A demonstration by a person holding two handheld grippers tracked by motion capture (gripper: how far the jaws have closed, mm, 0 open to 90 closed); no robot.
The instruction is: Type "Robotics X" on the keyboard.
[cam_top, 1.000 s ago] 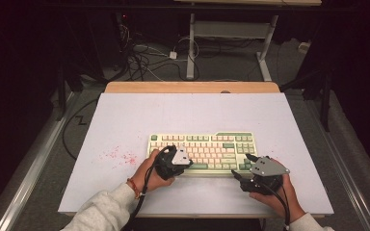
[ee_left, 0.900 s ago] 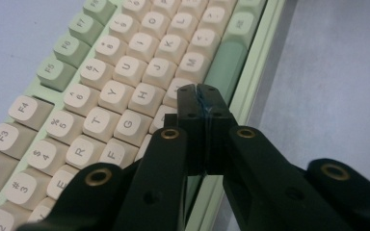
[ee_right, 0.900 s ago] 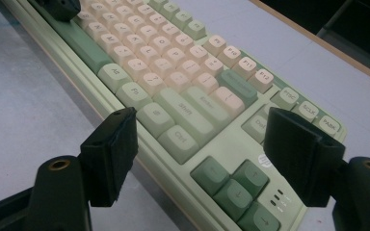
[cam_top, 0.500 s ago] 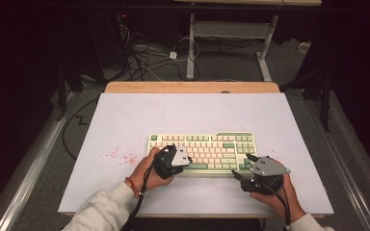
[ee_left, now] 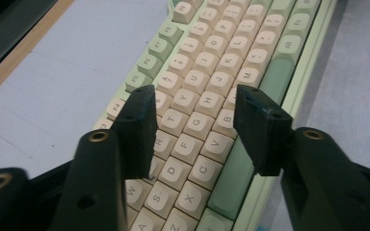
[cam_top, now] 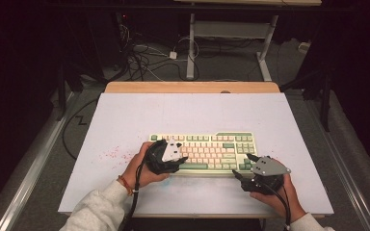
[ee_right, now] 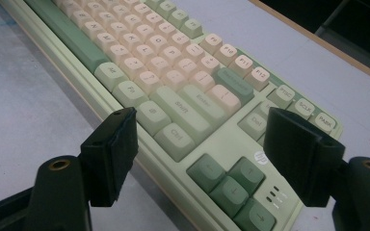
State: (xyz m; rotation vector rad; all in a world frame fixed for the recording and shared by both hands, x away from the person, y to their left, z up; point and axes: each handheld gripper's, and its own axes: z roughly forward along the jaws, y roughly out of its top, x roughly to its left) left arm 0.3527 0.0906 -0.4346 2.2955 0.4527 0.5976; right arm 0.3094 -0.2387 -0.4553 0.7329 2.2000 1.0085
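Jaws of the left gripper [ee_left: 192, 103] had just spread above the keyboard [cam_top: 212, 150], gripping nothing, likely freeing a key; the right gripper [ee_right: 200, 144] waited with jaws apart.

Seen from above the near edge, looking forward and down: the whole table [cam_top: 125, 120]. Two close cameras ride low over the keyboard [cam_top: 207, 149], the left above its letter keys [ee_left: 192, 115], the right at its 4 o'clock corner [ee_right: 236, 187].
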